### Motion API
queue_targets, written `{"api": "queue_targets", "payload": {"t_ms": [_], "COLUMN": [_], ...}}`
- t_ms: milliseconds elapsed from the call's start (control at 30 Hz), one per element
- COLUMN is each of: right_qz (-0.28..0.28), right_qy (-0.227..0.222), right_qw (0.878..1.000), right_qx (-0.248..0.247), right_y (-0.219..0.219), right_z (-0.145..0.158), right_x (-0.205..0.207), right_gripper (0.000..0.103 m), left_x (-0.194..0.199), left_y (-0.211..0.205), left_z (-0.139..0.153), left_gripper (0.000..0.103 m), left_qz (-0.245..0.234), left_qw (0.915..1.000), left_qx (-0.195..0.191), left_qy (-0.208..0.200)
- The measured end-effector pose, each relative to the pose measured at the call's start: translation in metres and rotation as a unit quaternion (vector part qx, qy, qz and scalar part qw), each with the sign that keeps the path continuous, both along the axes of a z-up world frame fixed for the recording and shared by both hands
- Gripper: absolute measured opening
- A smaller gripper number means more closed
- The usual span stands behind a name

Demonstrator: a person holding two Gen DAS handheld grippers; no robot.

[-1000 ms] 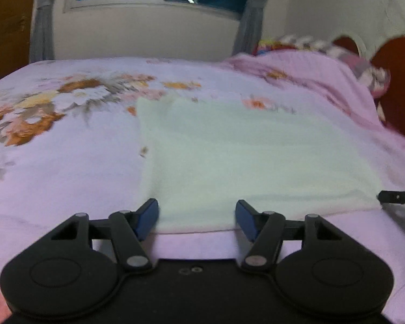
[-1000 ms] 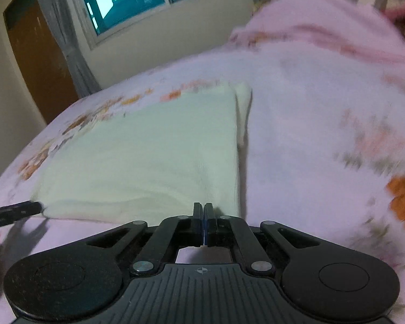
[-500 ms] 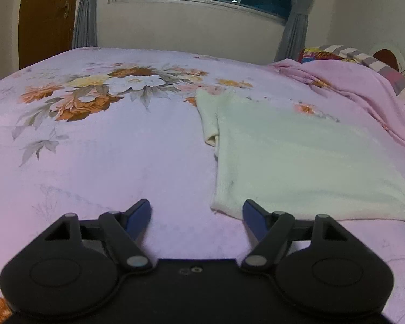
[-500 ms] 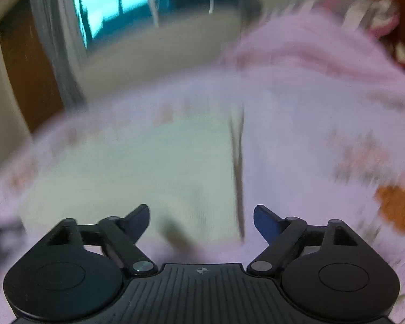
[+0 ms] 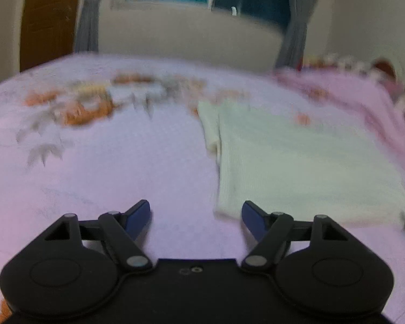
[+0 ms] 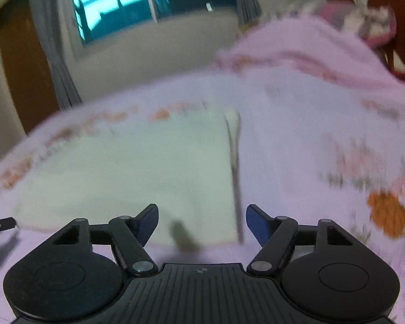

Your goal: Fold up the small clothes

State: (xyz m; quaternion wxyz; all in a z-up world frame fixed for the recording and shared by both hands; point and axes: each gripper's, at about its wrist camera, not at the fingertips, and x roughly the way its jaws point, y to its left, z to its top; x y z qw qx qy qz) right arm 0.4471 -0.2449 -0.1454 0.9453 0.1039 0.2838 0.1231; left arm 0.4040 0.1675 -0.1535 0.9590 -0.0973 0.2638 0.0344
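Both tools point slightly down over the bed. The left gripper has its jaws spread wide with nothing between them, just left of the near corner of the folded pale green knit top. The top lies flat on the pink flowery bedsheet. The right gripper was pinched shut on the top's edge a second ago. Now its jaws are apart and closing, above the top's near right corner, not pressing it. No writing can be read.

Floral pink bed; folded pale garment flat on it.
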Motion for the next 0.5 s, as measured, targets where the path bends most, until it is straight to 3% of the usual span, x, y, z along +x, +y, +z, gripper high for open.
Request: {"api": "queue_targets", "payload": {"t_ms": [67,133,200,233,333,400,500], "right_qz": [0.016,0.022,0.029,0.039,0.073,0.089,0.102], "right_qy": [-0.029,-0.037,-0.031,-0.027,-0.013,-0.012,0.004], "right_qw": [0.999,0.999,0.999,0.999,0.997,0.995,0.995], "right_qx": [-0.003,-0.001,0.013,0.017,0.028,0.033,0.008], "right_y": [0.005,0.008,0.014,0.020,0.039,0.055,0.076], "right_z": [0.011,0.017,0.019,0.018,0.008,0.003,-0.014], "right_x": [0.000,0.005,0.011,0.014,0.013,0.009,0.012], "right_gripper": [0.036,0.023,0.022,0.022,0.022,0.022,0.022], "left_x": [-0.004,-0.004,0.006,0.013,0.025,0.027,0.036], "left_y": [0.000,-0.011,-0.033,-0.047,-0.096,-0.123,-0.146], "left_z": [0.015,0.028,0.035,0.034,0.024,0.015,-0.003], "left_gripper": [0.073,0.072,0.071,0.065,0.063,0.068,0.076], "left_qz": [0.009,-0.028,-0.079,-0.104,-0.145,-0.162,-0.174], "left_qw": [0.9992,0.9968,0.9942,0.9927,0.9863,0.9809,0.9812], "left_qx": [-0.002,-0.012,-0.006,0.002,0.066,0.100,0.084], "left_qy": [-0.040,-0.074,-0.072,-0.060,-0.044,-0.039,-0.004]}}
